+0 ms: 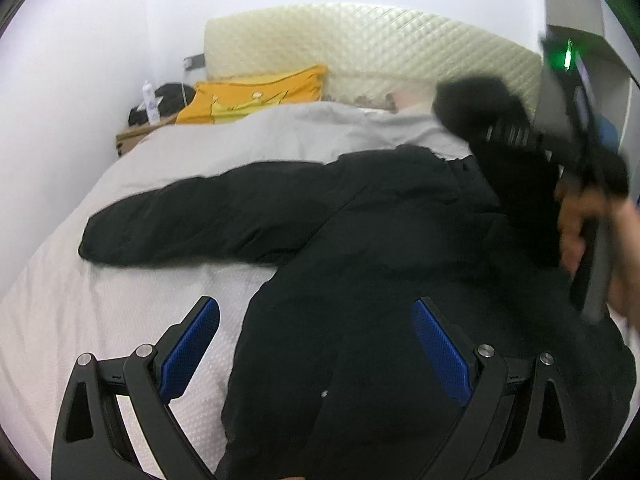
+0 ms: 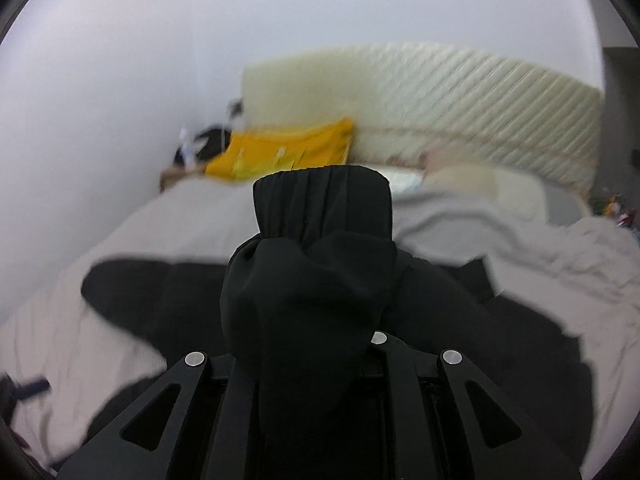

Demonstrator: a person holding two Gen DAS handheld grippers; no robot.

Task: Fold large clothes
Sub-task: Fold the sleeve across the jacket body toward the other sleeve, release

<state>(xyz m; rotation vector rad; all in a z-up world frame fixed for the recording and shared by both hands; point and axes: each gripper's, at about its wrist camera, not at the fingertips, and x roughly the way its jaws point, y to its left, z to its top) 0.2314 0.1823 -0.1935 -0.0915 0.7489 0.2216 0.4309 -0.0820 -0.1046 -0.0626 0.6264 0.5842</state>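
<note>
A large black jacket lies spread on the bed, one sleeve stretched out to the left. My left gripper is open, its blue pads wide apart just above the jacket's lower left edge, holding nothing. My right gripper is raised at the right and is shut on the jacket's other sleeve. In the right wrist view that sleeve is bunched over the closed fingers and its cuff stands upright, hiding the fingertips.
The bed has a grey cover and a white textured sheet. A yellow cushion and a cream quilted headboard stand at the far end. A bedside table with a bottle stands at the far left by the white wall.
</note>
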